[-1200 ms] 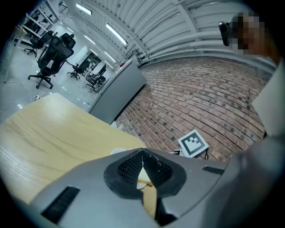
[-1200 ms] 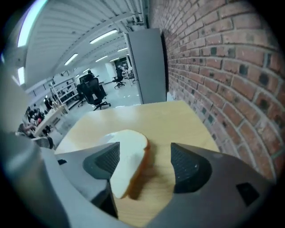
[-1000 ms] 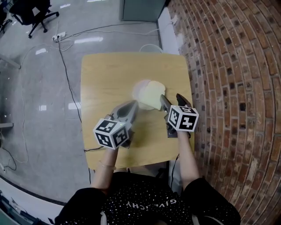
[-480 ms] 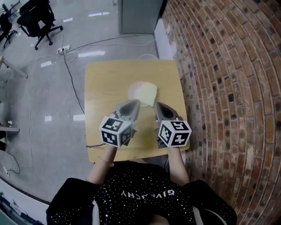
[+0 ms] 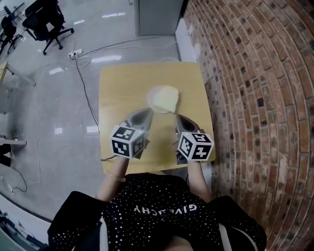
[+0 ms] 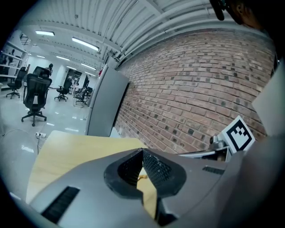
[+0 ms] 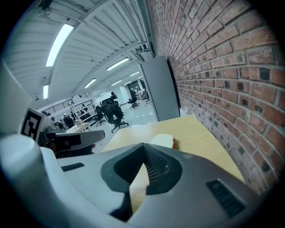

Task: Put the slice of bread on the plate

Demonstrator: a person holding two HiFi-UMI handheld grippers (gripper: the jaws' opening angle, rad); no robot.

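A pale slice of bread [image 5: 166, 99] lies on a small pinkish plate [image 5: 151, 92] at the far middle of the wooden table [image 5: 117, 98]. Both grippers hover over the near half of the table, short of the plate and apart from it. My left gripper [image 5: 146, 112] is shut with nothing in it, its tips meeting in the left gripper view [image 6: 142, 150]. My right gripper [image 5: 177, 117] is also shut and empty. In the right gripper view the bread [image 7: 163, 140] shows just beyond the closed tips [image 7: 143, 144].
A brick wall [image 5: 255, 98] runs close along the table's right side. A grey cabinet [image 5: 159, 14] stands beyond the table's far edge. Cables [image 5: 83, 83] trail over the shiny floor on the left, and office chairs [image 5: 46, 22] stand at the far left.
Both grippers have drawn back from the plate toward the person and risen. The right gripper, whose jaws stood apart at the bread's right edge, is now shut and empty. The bread stays on the plate.
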